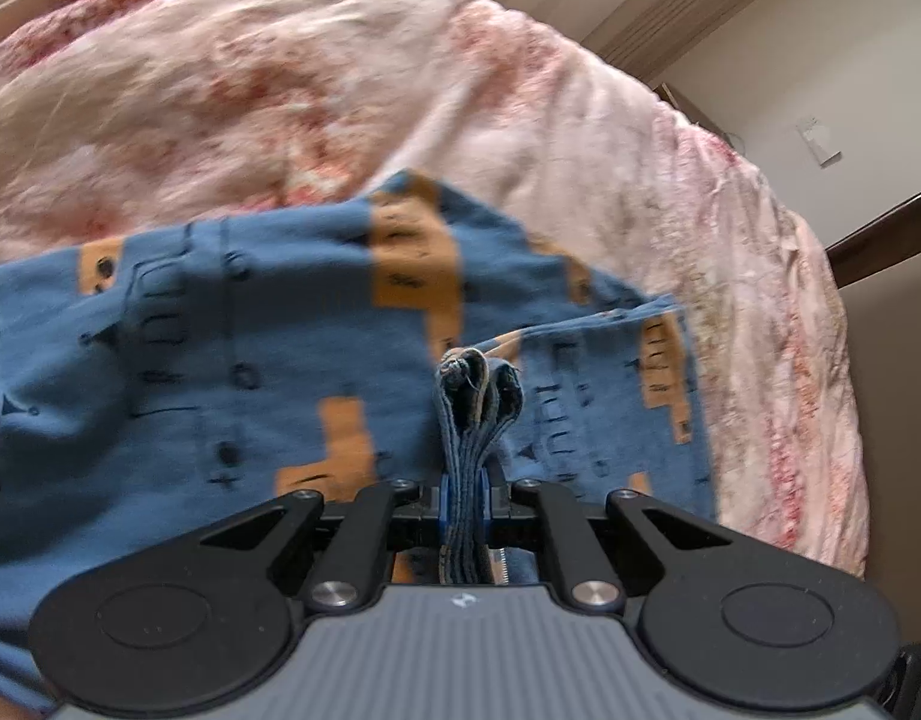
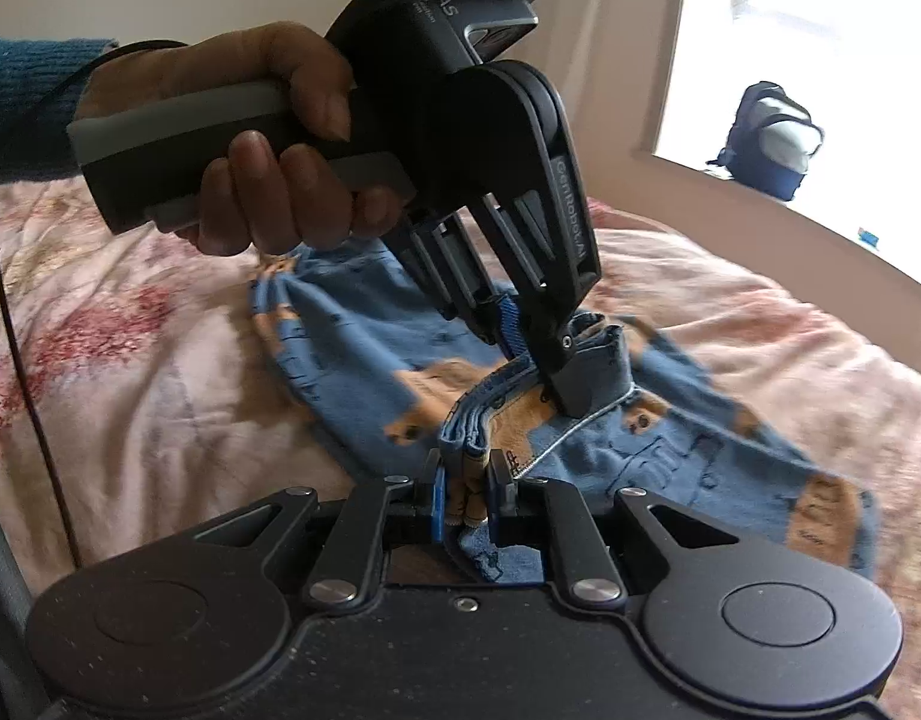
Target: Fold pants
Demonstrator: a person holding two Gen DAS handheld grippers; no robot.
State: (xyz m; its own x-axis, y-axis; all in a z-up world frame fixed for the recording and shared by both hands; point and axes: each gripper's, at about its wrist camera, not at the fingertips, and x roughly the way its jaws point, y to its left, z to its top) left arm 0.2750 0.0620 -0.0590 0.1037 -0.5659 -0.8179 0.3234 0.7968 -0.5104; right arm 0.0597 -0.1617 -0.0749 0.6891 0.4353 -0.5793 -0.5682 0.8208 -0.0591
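Left wrist view:
Left gripper (image 1: 465, 501): pressed together on a bunched hem of the pants (image 1: 220, 360).
Pants: blue with orange patches, spread over the pink floral bedspread (image 1: 340, 90).
Edges: bedspread drops off at right; bare wall (image 1: 820, 60) beyond (open room there).

Right wrist view:
Right gripper (image 2: 467, 495): pinching a stacked fold of the pants' edge.
Left gripper: a hand (image 2: 268, 138) holds it from above, its tip clamped on the same raised edge, just beyond.
Margins: bare bedspread on both sides; backpack (image 2: 769, 141) well apart by the window.
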